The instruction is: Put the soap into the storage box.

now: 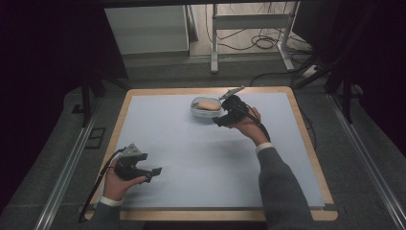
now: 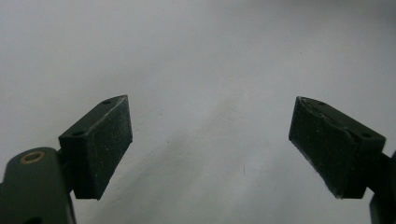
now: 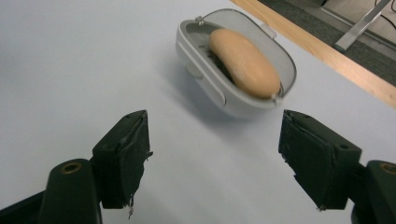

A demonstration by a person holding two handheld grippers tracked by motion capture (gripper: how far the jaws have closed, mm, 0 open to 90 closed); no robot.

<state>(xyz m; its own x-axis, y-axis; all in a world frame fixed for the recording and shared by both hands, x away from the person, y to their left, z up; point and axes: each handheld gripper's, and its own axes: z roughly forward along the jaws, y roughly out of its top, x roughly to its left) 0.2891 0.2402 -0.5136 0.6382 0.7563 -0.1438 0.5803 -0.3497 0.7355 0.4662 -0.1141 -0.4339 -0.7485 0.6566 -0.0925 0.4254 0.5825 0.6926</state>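
Table point(image 1: 143, 143) pale blue, wood-edged; grey carpet point(image 1: 364, 158), cables point(image 1: 263, 43) beyond.

Lab: dark curtains point(image 1: 43, 72), floor cables point(image 1: 261, 43), metal frame legs point(image 1: 214, 43), floor rails point(image 1: 67, 167).

One worktop point(image 1: 167, 139) carries one white bowl point(image 1: 197, 111), and in it lies one tan bread roll point(image 1: 208, 105). Two tools are over the worktop: the left tool point(image 1: 154, 173) and the right tool point(image 1: 219, 120), each with two black jaws. Two hands hold them, one apiece. Behind the worktop stands one white frame point(image 1: 214, 43).
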